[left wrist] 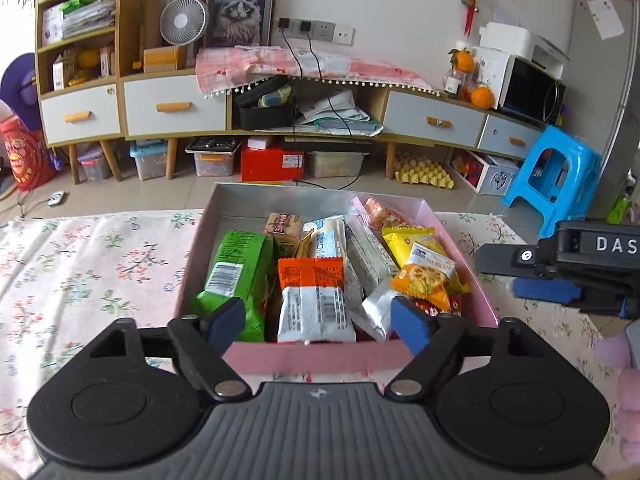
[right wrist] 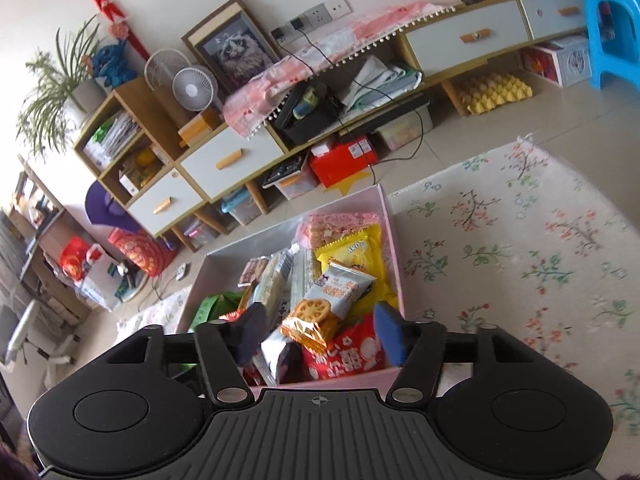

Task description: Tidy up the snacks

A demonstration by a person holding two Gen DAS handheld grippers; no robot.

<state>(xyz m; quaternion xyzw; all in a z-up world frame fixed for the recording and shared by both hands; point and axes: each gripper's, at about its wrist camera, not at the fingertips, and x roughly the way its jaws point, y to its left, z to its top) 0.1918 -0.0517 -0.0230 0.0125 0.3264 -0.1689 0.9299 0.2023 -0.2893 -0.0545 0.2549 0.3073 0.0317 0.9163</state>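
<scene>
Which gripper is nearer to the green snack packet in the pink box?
Left. The left gripper hangs open at the box's near edge, one fingertip right beside the green snack packet. The right gripper, also open, is over the box's other side, above the red packet.

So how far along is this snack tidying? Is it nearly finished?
It looks close to done. The snack packets, like the green packet and the orange-and-white packet, already lie in the pink box. Nothing is in hand: the left gripper and right gripper are both open and empty over it. No loose snacks show on the floral tablecloth.
</scene>
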